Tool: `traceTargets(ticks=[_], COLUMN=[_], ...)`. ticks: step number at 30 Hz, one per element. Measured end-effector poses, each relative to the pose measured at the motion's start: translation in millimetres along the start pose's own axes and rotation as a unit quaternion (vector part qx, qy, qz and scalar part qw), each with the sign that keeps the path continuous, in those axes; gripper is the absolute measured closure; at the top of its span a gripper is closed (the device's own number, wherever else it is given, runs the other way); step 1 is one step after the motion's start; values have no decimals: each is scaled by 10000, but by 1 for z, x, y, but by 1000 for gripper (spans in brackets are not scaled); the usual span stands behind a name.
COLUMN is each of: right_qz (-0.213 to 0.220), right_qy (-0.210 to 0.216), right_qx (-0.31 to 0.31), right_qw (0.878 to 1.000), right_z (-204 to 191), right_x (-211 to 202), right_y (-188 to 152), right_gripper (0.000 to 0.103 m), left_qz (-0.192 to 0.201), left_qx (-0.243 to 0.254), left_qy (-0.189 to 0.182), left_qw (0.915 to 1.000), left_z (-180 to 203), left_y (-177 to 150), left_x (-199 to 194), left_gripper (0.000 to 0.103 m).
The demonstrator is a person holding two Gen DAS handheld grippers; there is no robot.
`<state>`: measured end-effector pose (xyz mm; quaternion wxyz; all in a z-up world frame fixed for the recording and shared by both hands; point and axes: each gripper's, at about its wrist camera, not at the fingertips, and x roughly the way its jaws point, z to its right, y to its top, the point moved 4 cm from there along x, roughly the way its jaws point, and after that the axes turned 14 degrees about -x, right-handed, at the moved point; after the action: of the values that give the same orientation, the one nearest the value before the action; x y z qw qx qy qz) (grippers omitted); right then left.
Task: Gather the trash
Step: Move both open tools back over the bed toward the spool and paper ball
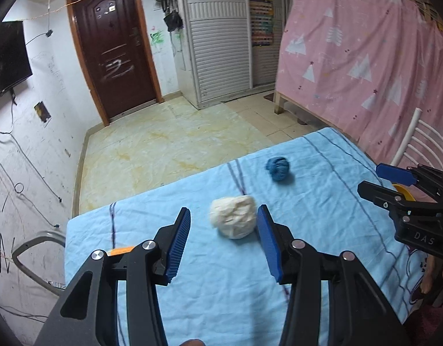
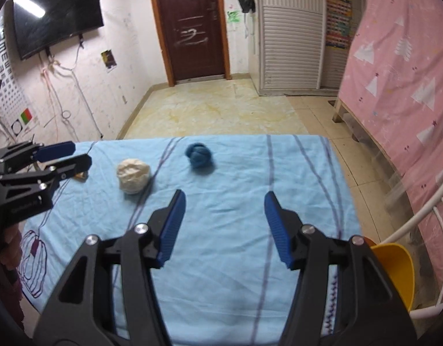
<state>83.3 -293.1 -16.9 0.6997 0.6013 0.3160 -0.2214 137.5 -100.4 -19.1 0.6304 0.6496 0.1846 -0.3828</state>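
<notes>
The crumpled white paper ball [image 1: 233,220] lies on the blue cloth-covered surface [image 1: 322,173], near its far edge, just ahead of the left claw [image 1: 223,222]. Both claws are spread and empty. The right claw [image 2: 225,206] is farther away, nearer the round blue yarn ball [image 2: 199,155].

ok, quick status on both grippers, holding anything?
Left gripper: open, empty; the white paper wad lies between its fingers, untouched.
Right gripper: open, empty, over bare blue cloth.

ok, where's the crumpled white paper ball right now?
The crumpled white paper ball lies on the light blue cloth, just ahead of the open left gripper, nearer than the blue ball.
</notes>
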Motion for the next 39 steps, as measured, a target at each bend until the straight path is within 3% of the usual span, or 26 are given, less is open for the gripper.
traceTargets(ticks=[13,27,31,39], right_qz=[-164,-340,-355,-424], right_qy=[192,400,450,582], right_qx=[-470,-834,-934,-1046], right_qw=[9986,9951,9940,9919], right_z=[-53,-94,-105,-118], right_x=[31,64,72,87], right_y=[26,41,46,52], right_gripper=[41,40,34,33], left_qz=[-83,-273,-341,-457], left_qx=[-463,-742,-831,-1042], left_qy=[256,363,398,510], left_qw=[9986,9962,9952,9922], left_z=[-70,-109,-117,-134], left_y=[-4,-11,-12,-13], left_x=[13,37,44,57], left_gripper=[63,62,62,51])
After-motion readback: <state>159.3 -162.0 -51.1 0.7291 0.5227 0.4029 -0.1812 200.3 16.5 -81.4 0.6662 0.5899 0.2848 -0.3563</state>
